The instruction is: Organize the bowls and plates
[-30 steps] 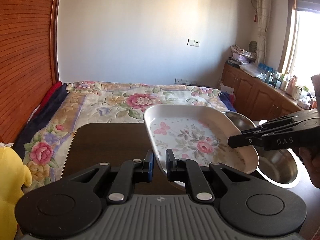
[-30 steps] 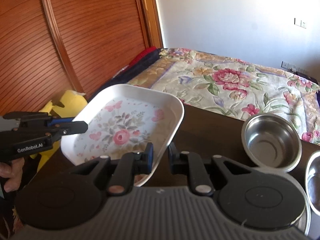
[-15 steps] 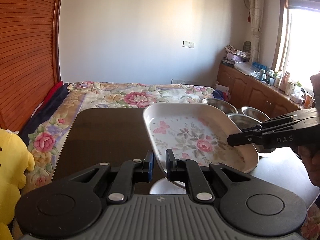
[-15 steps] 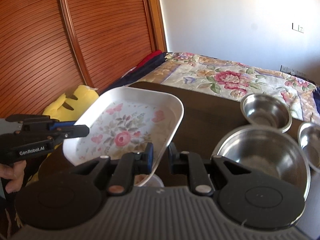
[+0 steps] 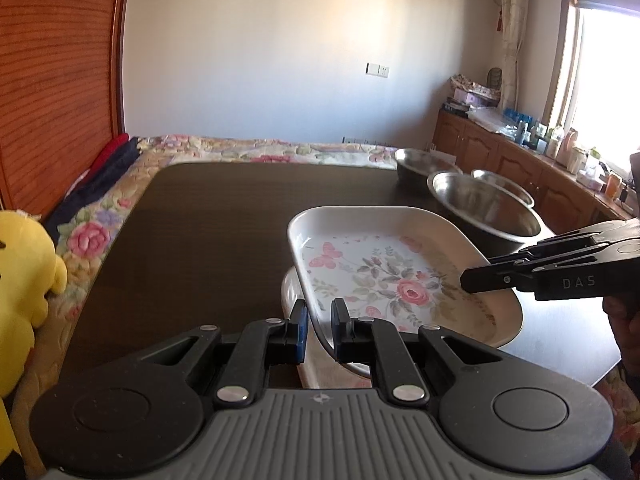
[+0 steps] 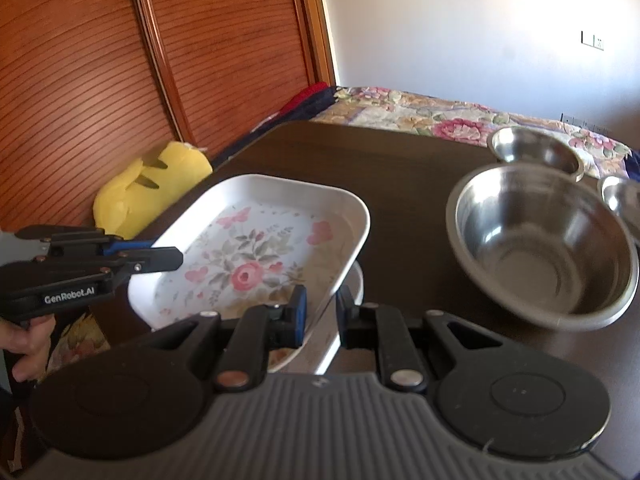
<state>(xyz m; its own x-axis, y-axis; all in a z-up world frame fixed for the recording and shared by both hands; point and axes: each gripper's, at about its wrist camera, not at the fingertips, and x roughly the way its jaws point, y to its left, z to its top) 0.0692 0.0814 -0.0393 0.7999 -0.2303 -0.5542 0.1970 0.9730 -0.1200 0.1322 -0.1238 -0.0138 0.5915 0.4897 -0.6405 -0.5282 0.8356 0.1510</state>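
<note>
We hold the floral tray (image 5: pixel 400 276) level between us, left gripper (image 5: pixel 319 330) and right gripper (image 6: pixel 321 312) each clenched on an opposite rim, just above a white plate (image 6: pixel 352 280) on the table (image 5: pixel 208 232).

Three steel bowls stand on the dark table (image 6: pixel 400 168): one large bowl (image 6: pixel 544 244), one mid-sized bowl (image 6: pixel 534 150) and one small bowl (image 6: pixel 622 204) cut by the frame edge. There is one floral tray (image 6: pixel 256 248) with one white dish (image 6: pixel 348 300) under it, plus two grippers and one yellow plush toy (image 6: pixel 148 188)

Table (image 5: pixel 208 216) left half open; steel bowls (image 6: pixel 544 240) block right.
</note>
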